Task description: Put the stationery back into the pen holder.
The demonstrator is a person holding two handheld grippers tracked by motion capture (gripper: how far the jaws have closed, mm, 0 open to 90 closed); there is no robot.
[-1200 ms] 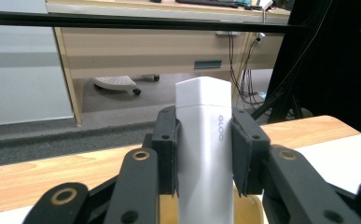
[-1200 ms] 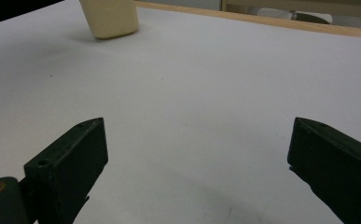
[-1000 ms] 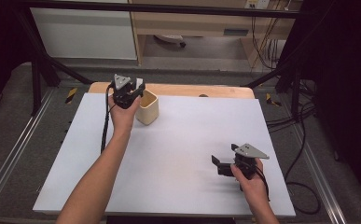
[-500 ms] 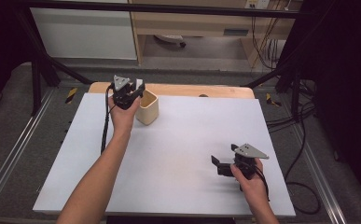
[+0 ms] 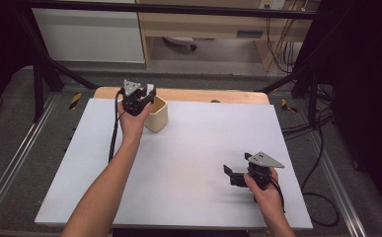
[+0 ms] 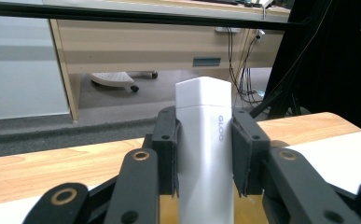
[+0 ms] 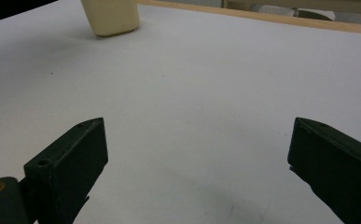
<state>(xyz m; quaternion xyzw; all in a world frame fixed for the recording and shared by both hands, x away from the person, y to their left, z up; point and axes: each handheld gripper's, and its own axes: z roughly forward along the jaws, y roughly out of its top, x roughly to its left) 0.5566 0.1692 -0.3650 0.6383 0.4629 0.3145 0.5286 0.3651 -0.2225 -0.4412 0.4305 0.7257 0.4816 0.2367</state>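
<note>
A tall white rectangular stick (image 6: 204, 140) marked "GLOO" stands upright between the jaws of my left gripper (image 6: 204, 156), which is shut on it. In the high view that left gripper (image 5: 139, 96) is held just over the near-left rim of a cream cup (image 5: 158, 116) at the back left of the white tabletop (image 5: 193, 143). A yellow patch of the cup shows under the jaws in the left gripper view. My right gripper (image 5: 234, 174) rests low near the front right, open with nothing between its jaws (image 7: 197, 163). From there the cup (image 7: 110, 16) stands far off.
A wooden strip (image 5: 218, 95) borders the far side of the white top. Beyond it are a wooden desk (image 6: 136, 42), a chair base on the floor and hanging cables (image 5: 287, 54) at the right. Black frame bars flank both sides.
</note>
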